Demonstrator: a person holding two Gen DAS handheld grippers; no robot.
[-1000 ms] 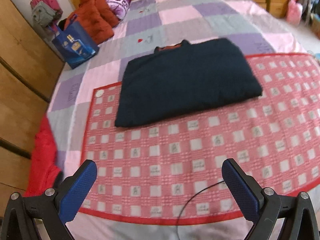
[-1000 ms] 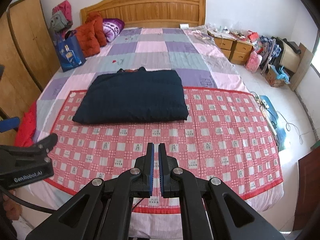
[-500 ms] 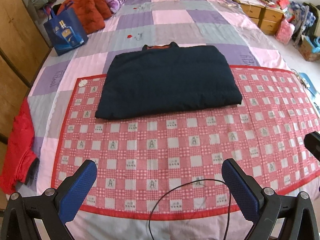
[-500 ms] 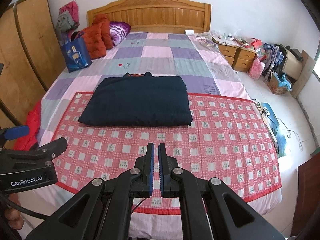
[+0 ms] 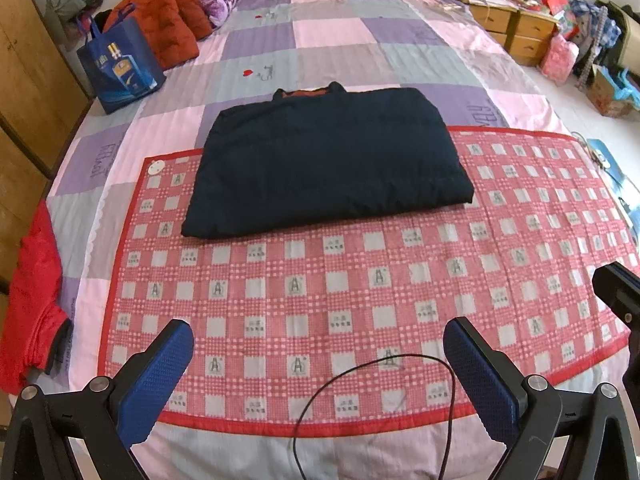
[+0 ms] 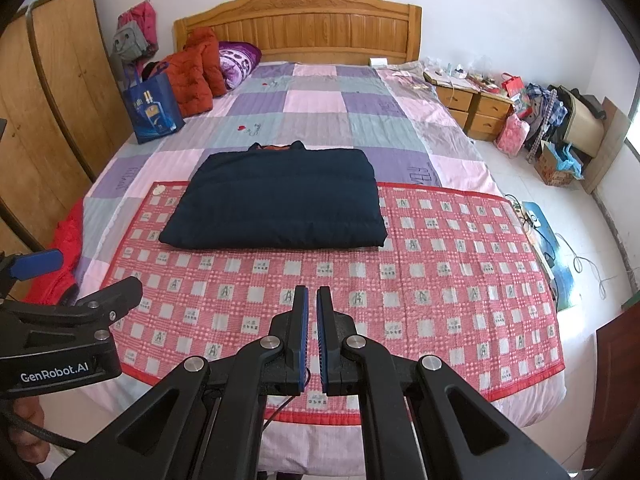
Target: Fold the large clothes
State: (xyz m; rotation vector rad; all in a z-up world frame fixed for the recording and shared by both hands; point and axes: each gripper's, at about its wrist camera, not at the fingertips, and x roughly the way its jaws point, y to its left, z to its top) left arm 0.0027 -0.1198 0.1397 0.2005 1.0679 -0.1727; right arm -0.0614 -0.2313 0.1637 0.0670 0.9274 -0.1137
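A: Left wrist view first. What's the left gripper (image 5: 318,344) doing?

B: Jaws spread wide, nothing between them. It hangs over the near edge of the red checked mat (image 5: 360,288). A thin black cable (image 5: 376,364) loops across the mat between the fingers.

A: And the garment?

B: Dark navy jacket (image 5: 328,160), folded into a neat rectangle, collar toward the headboard. It lies flat on the bed (image 5: 340,36), its near part on the mat, its far part on the patchwork quilt. Well apart from the gripper.

A: Anything else there?

B: Blue tote bag (image 5: 120,68) and an orange padded jacket (image 5: 168,20) at far left, red cloth (image 5: 32,296) hanging off the left edge of the bed. Tip of the right gripper shows at the right border.

A: Right wrist view?

B: Right gripper (image 6: 311,300) has its fingers drawn nearly together, only a thin slit between the blue pads, nothing held. It's over the mat's near half, the jacket (image 6: 276,204) beyond it and untouched. Left gripper body (image 6: 60,336) shows at lower left, beside the bed edge. Wooden headboard (image 6: 298,24) at the back, nightstand (image 6: 472,108) to the right.
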